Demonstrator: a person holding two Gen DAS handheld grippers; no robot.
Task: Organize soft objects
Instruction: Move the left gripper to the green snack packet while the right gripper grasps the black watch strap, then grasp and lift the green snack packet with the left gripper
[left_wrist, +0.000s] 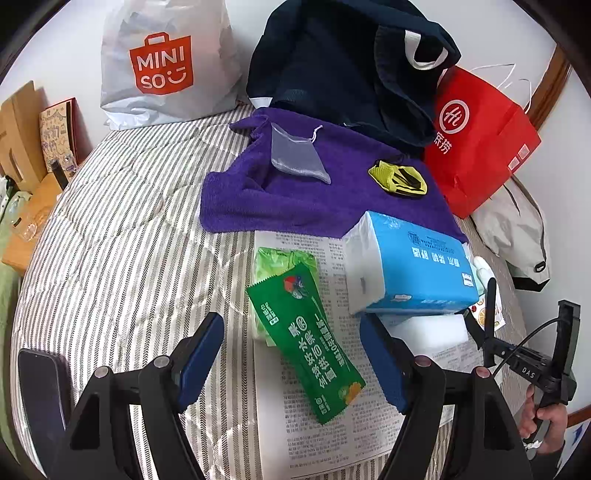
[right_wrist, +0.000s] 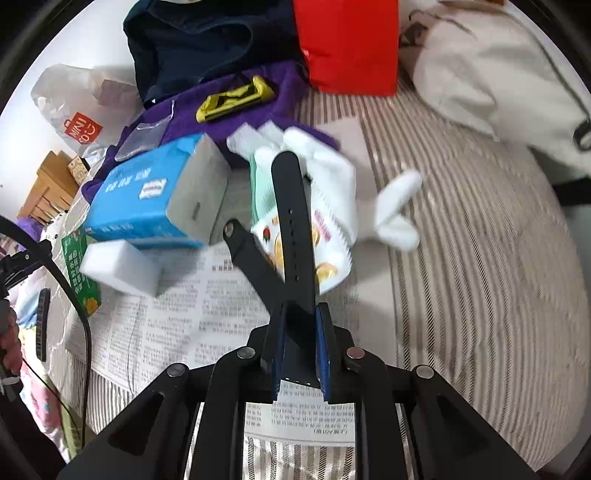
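Observation:
My left gripper (left_wrist: 291, 356) stands open above a green sachet packet (left_wrist: 306, 350), which lies on a newspaper (left_wrist: 354, 432) between the two blue pads without touching them. Beyond it are a blue tissue pack (left_wrist: 413, 258), a white foam block (left_wrist: 428, 328) and a purple towel (left_wrist: 295, 199) carrying a grey mesh pouch (left_wrist: 295, 155) and a yellow-black item (left_wrist: 399, 177). My right gripper (right_wrist: 300, 325) is shut on a black watch strap (right_wrist: 291, 214), whose two ends stick out forward. White socks (right_wrist: 332, 166) and a fruit-print packet (right_wrist: 328, 258) lie past it.
A striped quilt (left_wrist: 122, 229) covers the bed. Along the wall stand a white Miniso bag (left_wrist: 166, 70), a dark navy garment (left_wrist: 340, 62) and a red paper bag (left_wrist: 480, 140). A beige bag (right_wrist: 498, 74) lies at the right, a phone (left_wrist: 40, 398) at the left.

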